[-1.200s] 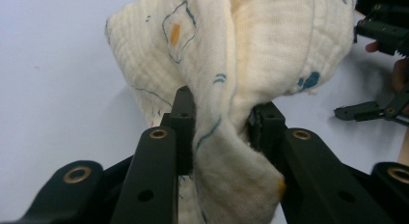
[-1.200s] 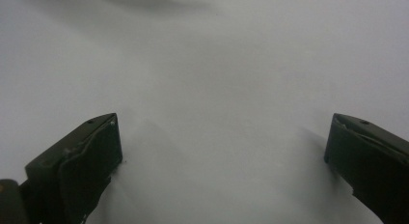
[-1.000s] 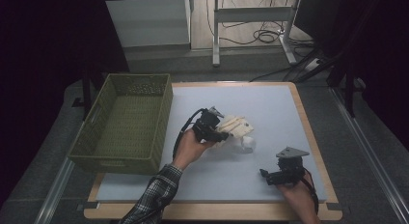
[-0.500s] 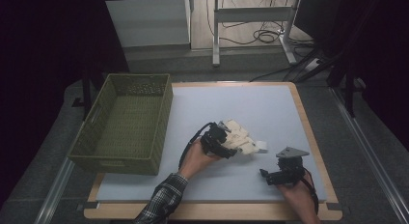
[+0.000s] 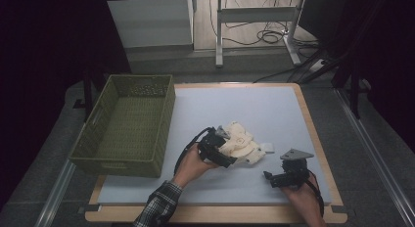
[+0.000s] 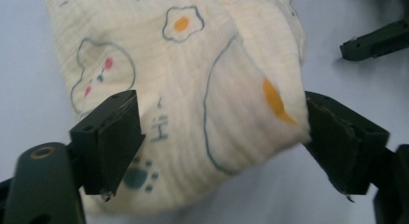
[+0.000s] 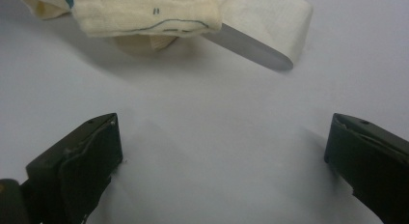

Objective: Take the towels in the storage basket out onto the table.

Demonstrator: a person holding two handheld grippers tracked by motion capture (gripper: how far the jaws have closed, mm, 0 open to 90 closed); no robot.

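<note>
Left fingers: your left gripper [image 5: 226, 149] has just been opening — its two black fingers [image 6: 108, 137] now stand wide, one on each side of the cloth, and neither pad presses on it.

Cloth: the cream cloth [image 6: 193, 89], printed with fried eggs and a paw mark, lies folded on the pale surface [image 5: 254, 109], between your left fingers and running on ahead of them. A second ago it sat higher on the surface, bunched at your fingers; now it rests lower, closer to your right hand.

Meaning: judging by the parted fingers and the flat lie of the cloth, you have set it down — the carry looks finished and the release is done or all but done.

Right fingers: your right gripper [image 5: 275, 178] sits where it was a second ago, its fingers [image 7: 82, 161] spread wide with bare surface between them. They hold nothing.

Strap: a white tab or band [image 7: 270, 26] sticks out from the cloth's edge, ahead of your right fingers and apart from them.

Basket: the green woven basket [image 5: 125, 161] stands well off beyond your left fingers, with no cloth in it.

Next: you likely want the right fingers to go forward to the near edge or the tab — both fingers are free, so either can take the next grip.
</note>
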